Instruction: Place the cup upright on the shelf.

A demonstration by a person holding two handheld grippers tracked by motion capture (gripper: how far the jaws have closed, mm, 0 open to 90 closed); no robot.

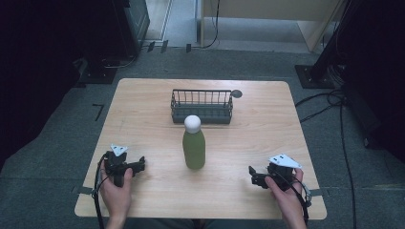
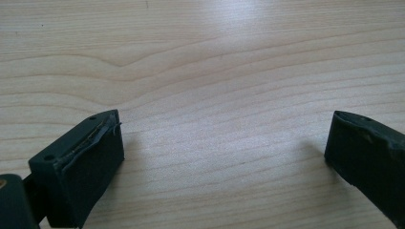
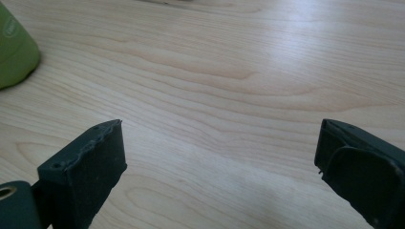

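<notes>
I rest my left gripper [image 1: 139, 165] and right gripper [image 1: 251, 174] low on the bench [image 1: 143, 119], jaws apart, holding nothing. The green bottle [image 1: 194, 143] stands upright between them, before the wire basket [image 1: 202, 106]; my right gripper view catches the bottle's base.

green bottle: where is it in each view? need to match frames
High view: green bottle upright at table centre, before the wire basket.
Left gripper view: not in it.
Right gripper view: green bottle's base at the upper left edge.
Shared landmark: the wood-grain tabletop.
</notes>
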